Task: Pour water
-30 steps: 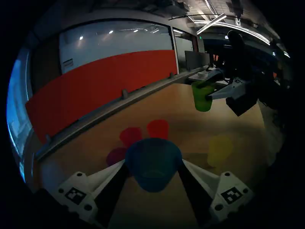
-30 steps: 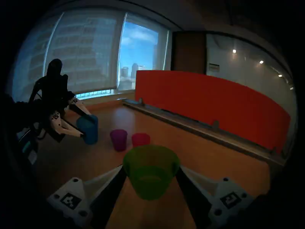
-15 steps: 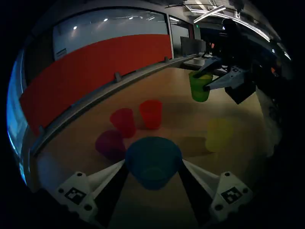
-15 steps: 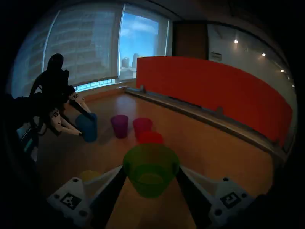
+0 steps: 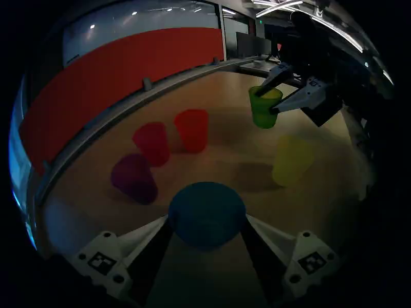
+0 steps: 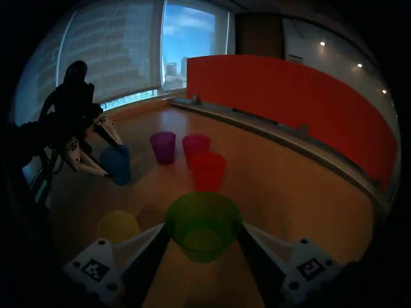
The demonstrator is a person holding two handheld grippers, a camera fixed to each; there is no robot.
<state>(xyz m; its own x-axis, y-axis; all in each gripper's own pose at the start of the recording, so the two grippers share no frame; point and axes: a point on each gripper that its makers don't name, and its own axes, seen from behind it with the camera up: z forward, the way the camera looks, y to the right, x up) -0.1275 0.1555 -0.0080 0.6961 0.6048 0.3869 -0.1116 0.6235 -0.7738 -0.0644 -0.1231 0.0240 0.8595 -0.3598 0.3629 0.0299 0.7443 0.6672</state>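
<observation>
A blue cup [image 5: 207, 215] sits between the fingers of my left gripper [image 5: 205, 226], which is shut on it and holds it above the wooden table [image 5: 226, 149]. My right gripper [image 6: 204, 233] is shut on a green cup [image 6: 203, 225], also held over the table. In the left gripper view the green cup [image 5: 264, 107] and the right gripper [image 5: 277, 100] hang at the upper right. The right gripper view shows the blue cup [image 6: 116, 164] and the left gripper [image 6: 105, 161] at the left. No water is visible in either cup.
Purple [image 5: 134, 177], pink [image 5: 151, 143], red [image 5: 192, 130] and yellow [image 5: 291, 159] cups stand on the table. An orange partition [image 5: 118, 66] with a rail runs along the table's far edge. A person's dark figure [image 6: 72, 115] holds the grippers; windows lie behind.
Both views have tilted downward, so the cups on the table show more fully. The two held cups stay gripped; the blue cup now looks more tipped away from the camera.
</observation>
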